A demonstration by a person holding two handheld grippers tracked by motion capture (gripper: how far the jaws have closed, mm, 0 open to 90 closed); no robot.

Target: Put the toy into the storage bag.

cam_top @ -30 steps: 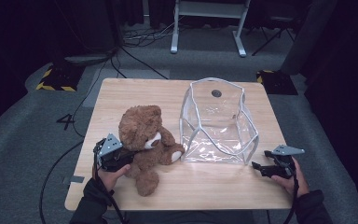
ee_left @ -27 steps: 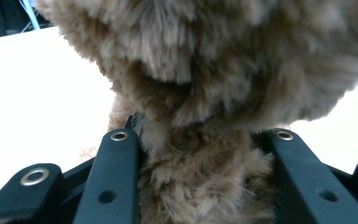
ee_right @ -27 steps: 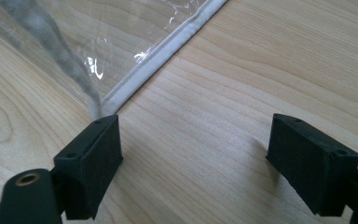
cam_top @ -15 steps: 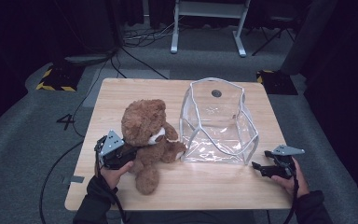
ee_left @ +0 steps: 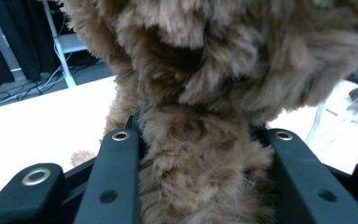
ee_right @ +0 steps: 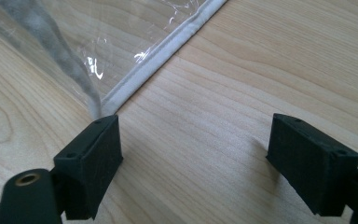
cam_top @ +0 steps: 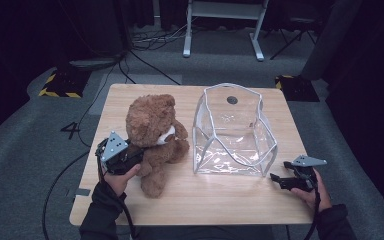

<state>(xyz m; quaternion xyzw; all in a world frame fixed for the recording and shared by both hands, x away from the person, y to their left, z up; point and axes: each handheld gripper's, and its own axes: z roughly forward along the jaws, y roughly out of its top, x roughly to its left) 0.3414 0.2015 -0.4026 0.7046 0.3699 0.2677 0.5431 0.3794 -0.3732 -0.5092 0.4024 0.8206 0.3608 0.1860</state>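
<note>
This looks like a lab or recording studio. A lone wooden counter [cam_top: 240, 200] stands on grey carpet [cam_top: 35, 150] amid black curtains [cam_top: 25, 35]. Cables [cam_top: 145, 47] trail across the far floor, beside a white metal stand [cam_top: 225, 20] and yellow-black hazard tape [cam_top: 60, 85] at far left.

Light wooden worktop [cam_top: 130, 210] with a teddy bear and a clear bag on it.

The worktop is a pale, rectangular board with visible grain, standing on grey carpet. A brown teddy bear [cam_top: 155, 130] sits left of the middle, one leg stretched toward the near edge. Just beside it, to the right, a transparent bag [cam_top: 234, 131] with white-trimmed edges stands open on the wood, its base flat on the surface. The bear's arm reaches close to the bag's near wall.
</note>
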